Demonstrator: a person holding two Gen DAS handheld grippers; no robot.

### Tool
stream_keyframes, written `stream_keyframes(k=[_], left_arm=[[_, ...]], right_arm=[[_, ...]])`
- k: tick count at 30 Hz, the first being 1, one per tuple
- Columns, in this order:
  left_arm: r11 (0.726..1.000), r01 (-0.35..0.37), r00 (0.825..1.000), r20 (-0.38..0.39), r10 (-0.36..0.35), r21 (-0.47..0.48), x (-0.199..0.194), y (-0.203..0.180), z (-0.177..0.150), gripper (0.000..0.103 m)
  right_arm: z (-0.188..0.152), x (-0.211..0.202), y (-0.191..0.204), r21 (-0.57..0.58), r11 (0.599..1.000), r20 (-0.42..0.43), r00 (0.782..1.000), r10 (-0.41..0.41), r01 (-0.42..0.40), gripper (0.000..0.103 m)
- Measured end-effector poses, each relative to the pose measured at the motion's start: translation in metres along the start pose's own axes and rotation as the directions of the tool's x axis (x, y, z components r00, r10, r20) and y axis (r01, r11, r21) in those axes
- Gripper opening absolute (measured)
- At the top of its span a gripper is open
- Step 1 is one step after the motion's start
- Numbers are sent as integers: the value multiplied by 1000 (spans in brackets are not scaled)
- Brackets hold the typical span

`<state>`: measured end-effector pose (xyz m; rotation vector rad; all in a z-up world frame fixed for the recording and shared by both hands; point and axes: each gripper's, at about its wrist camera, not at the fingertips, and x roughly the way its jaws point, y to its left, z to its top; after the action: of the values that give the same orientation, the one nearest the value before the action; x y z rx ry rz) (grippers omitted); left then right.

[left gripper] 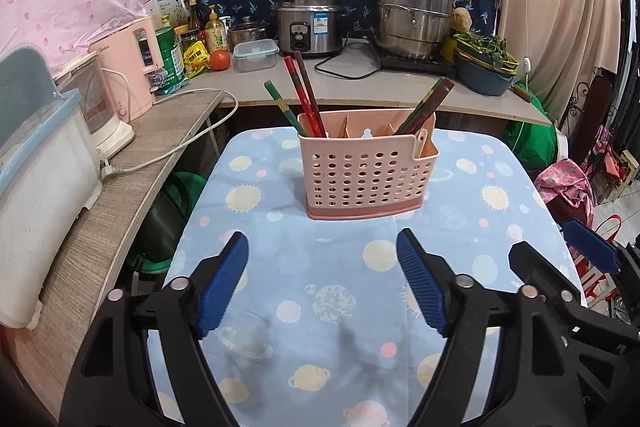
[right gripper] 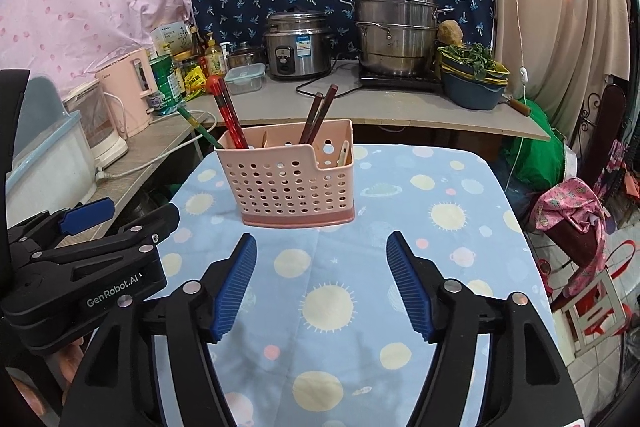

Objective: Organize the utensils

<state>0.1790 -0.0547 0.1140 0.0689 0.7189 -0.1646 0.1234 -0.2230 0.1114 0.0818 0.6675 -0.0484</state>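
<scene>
A pink perforated utensil holder stands on the small table with the blue planet-print cloth; it also shows in the right wrist view. Red, green and dark chopsticks lean in its left compartment, more dark chopsticks in the right, and a pale spoon handle in the front pocket. My left gripper is open and empty, hovering just short of the holder. My right gripper is open and empty, beside the left one.
A counter behind the table carries a rice cooker, a steel steamer pot, a lidded box, a tomato, bottles and a basin of greens. A pink kettle and white appliances stand on the left shelf.
</scene>
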Motion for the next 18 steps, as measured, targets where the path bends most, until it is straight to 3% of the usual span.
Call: stream_keyframes(k=[18], left_arm=[[999, -48, 998, -33, 47, -9, 10, 8, -17, 93]], right_arm=[[-13, 8, -5, -1, 1000, -35, 999, -26, 26, 90]])
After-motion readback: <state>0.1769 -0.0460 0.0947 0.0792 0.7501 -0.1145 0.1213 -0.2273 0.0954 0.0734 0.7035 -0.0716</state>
